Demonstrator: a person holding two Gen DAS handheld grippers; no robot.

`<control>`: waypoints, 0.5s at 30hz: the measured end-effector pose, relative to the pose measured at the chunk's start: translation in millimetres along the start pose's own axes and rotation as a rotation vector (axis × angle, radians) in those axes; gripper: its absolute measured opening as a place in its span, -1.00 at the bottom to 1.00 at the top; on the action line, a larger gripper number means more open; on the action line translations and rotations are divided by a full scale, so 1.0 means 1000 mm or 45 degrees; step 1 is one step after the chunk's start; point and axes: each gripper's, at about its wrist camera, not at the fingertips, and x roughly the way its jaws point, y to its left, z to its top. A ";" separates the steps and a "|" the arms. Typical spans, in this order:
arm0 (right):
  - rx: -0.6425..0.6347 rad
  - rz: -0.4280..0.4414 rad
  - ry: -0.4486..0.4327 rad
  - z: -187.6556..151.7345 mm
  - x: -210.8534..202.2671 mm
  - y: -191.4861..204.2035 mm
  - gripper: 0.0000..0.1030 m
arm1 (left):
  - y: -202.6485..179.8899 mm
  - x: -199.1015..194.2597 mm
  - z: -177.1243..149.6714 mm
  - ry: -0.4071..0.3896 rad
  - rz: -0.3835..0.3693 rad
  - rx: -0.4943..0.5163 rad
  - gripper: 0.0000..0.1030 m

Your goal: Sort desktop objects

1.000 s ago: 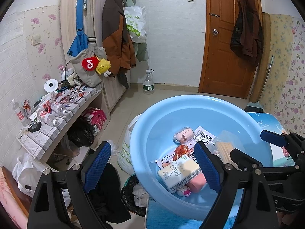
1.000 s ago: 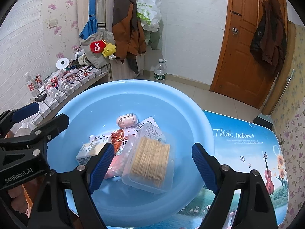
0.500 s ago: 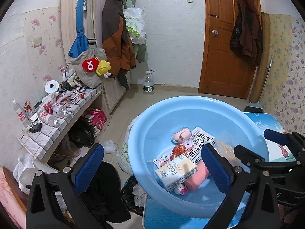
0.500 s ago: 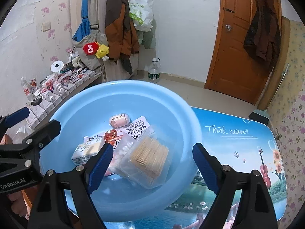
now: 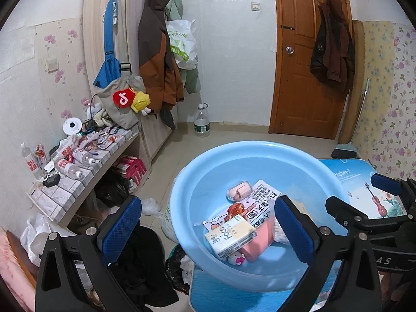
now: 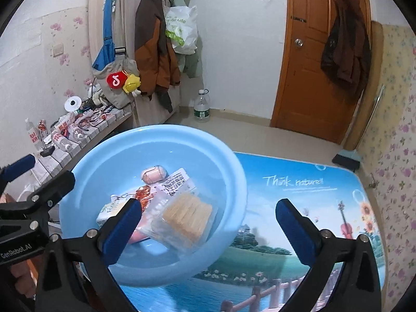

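Observation:
A light blue basin point(image 6: 228, 171) stands on the left end of the picture-covered table point(image 6: 299, 208). In it lie a tissue pack point(image 5: 230, 236), a pink block point(image 5: 257, 244), a pink earbud case point(image 5: 239, 191), a printed packet point(image 5: 262, 202), a red wrapper point(image 5: 235, 208) and a clear toothpick box point(image 6: 188, 217). My left gripper point(image 5: 205, 205) hangs open over the basin's left rim, holding nothing. My right gripper point(image 6: 208, 205) hovers above the basin's right rim with its jaws opening. The toothpick box lies below and between its fingers, untouched.
Beyond the table's left edge the floor holds dark bags and clothes point(image 5: 140, 267). A tiled shelf point(image 5: 78, 171) with bottles runs along the left wall. A water bottle point(image 5: 201, 123) stands by the far wall near a brown door point(image 5: 306, 65).
Both grippers have drawn back and up from the basin, so it looks smaller. Both pairs of jaws have widened. The toothpick box stays lying in the basin.

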 end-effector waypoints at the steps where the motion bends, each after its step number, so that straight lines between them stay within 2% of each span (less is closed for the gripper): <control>1: 0.006 0.004 0.001 0.000 -0.001 -0.002 1.00 | -0.002 -0.002 0.001 -0.003 0.000 0.004 1.00; 15: 0.020 -0.001 -0.023 0.003 -0.017 -0.010 1.00 | -0.014 -0.023 0.008 -0.043 0.000 0.028 1.00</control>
